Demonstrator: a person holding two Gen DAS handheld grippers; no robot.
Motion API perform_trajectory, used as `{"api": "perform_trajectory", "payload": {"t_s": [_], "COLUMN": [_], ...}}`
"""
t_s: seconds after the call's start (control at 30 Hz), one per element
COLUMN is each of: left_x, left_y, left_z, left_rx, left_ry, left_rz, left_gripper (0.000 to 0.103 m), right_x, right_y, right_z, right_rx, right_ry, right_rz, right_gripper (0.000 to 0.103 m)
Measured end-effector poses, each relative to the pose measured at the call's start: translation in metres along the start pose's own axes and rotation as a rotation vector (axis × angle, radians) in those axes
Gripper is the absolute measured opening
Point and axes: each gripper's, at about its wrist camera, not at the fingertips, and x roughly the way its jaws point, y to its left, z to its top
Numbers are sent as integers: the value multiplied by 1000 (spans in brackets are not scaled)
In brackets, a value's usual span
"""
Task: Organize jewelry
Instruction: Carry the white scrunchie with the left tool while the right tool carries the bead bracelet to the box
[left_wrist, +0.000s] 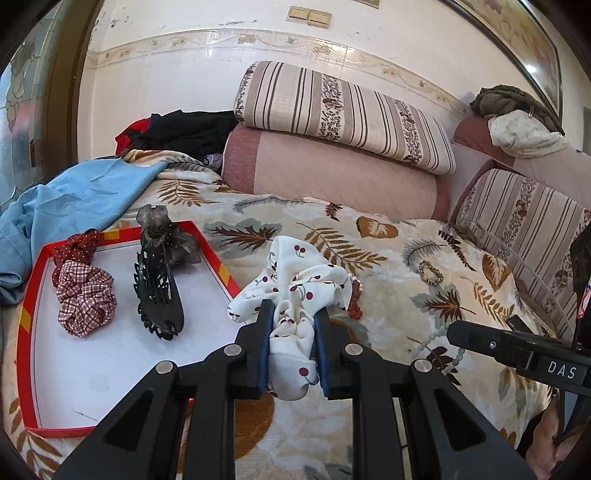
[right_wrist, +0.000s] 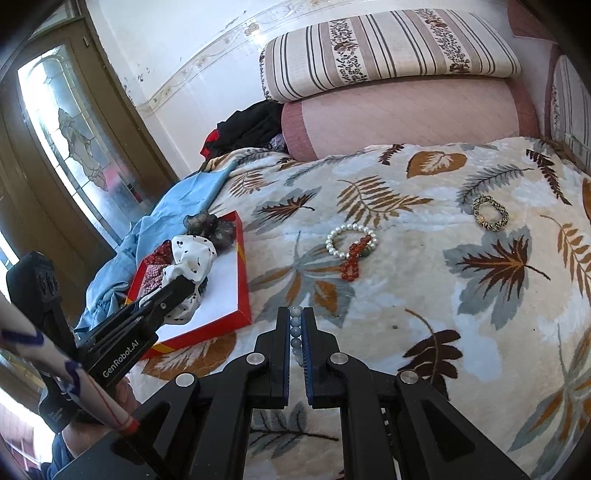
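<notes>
Collecting step, with both tools loaded at once. Left gripper (left_wrist: 291, 314) closed to a narrow gap on the white cherry-print scrunchie (left_wrist: 295, 280), the cloth bunched between the blue pads and hanging free, close beside the right edge of the red-rimmed tray (left_wrist: 27, 317). Right gripper (right_wrist: 295, 317) closed fully on a string of pale blue-grey beads (right_wrist: 295, 328), a few beads in a row between the pads; whether bracelet or necklace, hard to tell, since the rest hangs out of sight in this view. Already in the tray: a checked scrunchie (left_wrist: 86, 302), a red dotted scrunchie (left_wrist: 75, 249), a black hair claw (left_wrist: 159, 291) and a grey gauze piece (left_wrist: 164, 232) on the far rim. Still out on the leaf-patterned blanket (right_wrist: 461, 332): a pearl bracelet (right_wrist: 349, 240) touching a red bead bracelet (right_wrist: 356, 258), and well apart to the right a leopard-print scrunchie (right_wrist: 490, 213). Next move, probably: carry the cherry-print scrunchie over the white floor of the tray, into the free part near the front, then open and let it fall; same for the beads afterwards. Needed: enough height to pass the rim, and care not to knock the hair claw.
</notes>
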Motion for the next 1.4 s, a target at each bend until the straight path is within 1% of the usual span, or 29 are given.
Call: {"api": "perform_trajectory", "payload": {"t_s": [0.23, 0.4, 0.7, 0.87, 1.03, 1.2, 1.33, 1.4], "left_x": [-6, -9, -7, -5, 0, -3, -12, -19], "left_y": [6, 10, 10, 11, 13, 12, 26, 35], "left_z": [4, 8, 7, 4, 5, 4, 5, 6], "left_rx": [-20, -38, -42, -26, -47, -25, -49, -55], "left_ry": [-19, -31, -25, -23, -15, -18, -28, -46], "left_rz": [-5, -15, -10, 18, 12, 24, 41, 70], "left_gripper": [20, 20, 20, 20, 20, 20, 20, 20], "right_x": [-2, -12, -30, -33, -41, -47, -42, -37], "right_y": [4, 11, 10, 13, 17, 19, 20, 24], "right_z": [1, 4, 2, 5, 4, 6, 10, 13], "right_rx": [3, -9, 17, 31, 27, 23, 40, 36], "right_ry": [6, -13, -35, -24, -25, -43, -40, -35], "right_rz": [-2, -11, -10, 0, -15, -21, 8, 27], "right_gripper": [7, 7, 7, 7, 7, 7, 7, 7]}}
